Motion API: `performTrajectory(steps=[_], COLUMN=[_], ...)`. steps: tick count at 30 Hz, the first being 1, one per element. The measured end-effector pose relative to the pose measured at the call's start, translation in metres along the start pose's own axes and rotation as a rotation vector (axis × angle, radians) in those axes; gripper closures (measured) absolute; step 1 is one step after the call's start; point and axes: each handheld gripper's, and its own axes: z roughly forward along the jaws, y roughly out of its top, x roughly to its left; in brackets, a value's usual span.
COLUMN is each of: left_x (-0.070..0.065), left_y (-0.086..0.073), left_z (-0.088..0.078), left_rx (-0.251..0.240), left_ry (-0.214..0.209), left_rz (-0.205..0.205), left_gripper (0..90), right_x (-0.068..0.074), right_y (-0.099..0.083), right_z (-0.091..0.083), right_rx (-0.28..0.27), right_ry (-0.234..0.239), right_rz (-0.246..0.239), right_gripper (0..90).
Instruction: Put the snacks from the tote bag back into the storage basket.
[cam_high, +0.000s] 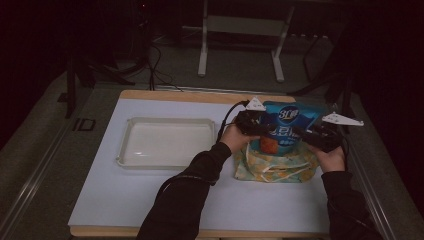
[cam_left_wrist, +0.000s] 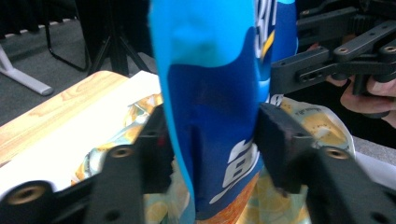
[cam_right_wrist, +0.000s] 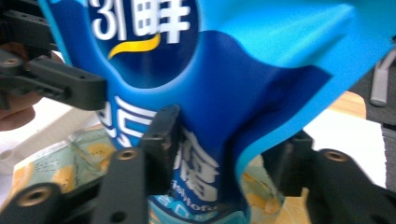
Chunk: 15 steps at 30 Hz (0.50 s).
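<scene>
Left gripper view: the left gripper (cam_left_wrist: 212, 144) has its 2 black jaws pressed against the sides of a blue bag (cam_left_wrist: 219, 93), clamped on its narrow edge, with the bag standing upright between them. Beyond the bag on the right, the right gripper (cam_left_wrist: 299, 70) reaches in and touches the bag's far side, with fingers (cam_left_wrist: 373, 91) of the person's hand behind it.

In the right gripper view the right gripper (cam_right_wrist: 224, 149) is also closed on the bag (cam_right_wrist: 210, 70); the blue film is pinched and creased between the 2 jaws, and white lettering runs down its face. The left gripper (cam_right_wrist: 60, 84) meets the bag's other edge at the left of that view.

Under the bag lies a pale cloth pouch (cam_right_wrist: 60, 163) with a yellow and green print, partly open around the bag's lower end.

In the high view both grippers, left (cam_high: 252, 122) and right (cam_high: 315, 135), hold the bag (cam_high: 287, 125) upright over the pouch (cam_high: 272, 167) on the right part of the white table (cam_high: 150, 195). A white tray (cam_high: 167, 141) sits well apart to the left
</scene>
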Motion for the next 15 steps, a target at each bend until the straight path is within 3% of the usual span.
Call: performTrajectory(steps=[6, 11, 15], left_x=[0.0027, 0.0039, 0.0046], left_y=[-0.0027, -0.0026, -0.002], left_z=[-0.001, -0.0008, -0.0005], left_rx=[-0.016, -0.009, -0.003], left_ry=[-0.008, -0.019, -0.026], left_rz=[-0.026, -0.024, -0.023], left_gripper=[64.6, 71.1, 74.6], right_x=[0.0029, 0.0024, 0.0042], right_y=[-0.0014, -0.0029, -0.0026], right_z=[0.0008, 0.0022, 0.0034], right_rx=[-0.009, -0.004, 0.001], right_ry=[0.011, 0.038, 0.042], right_rz=[-0.005, 0.0, -0.014], right_gripper=[63.9, 76.5, 81.6])
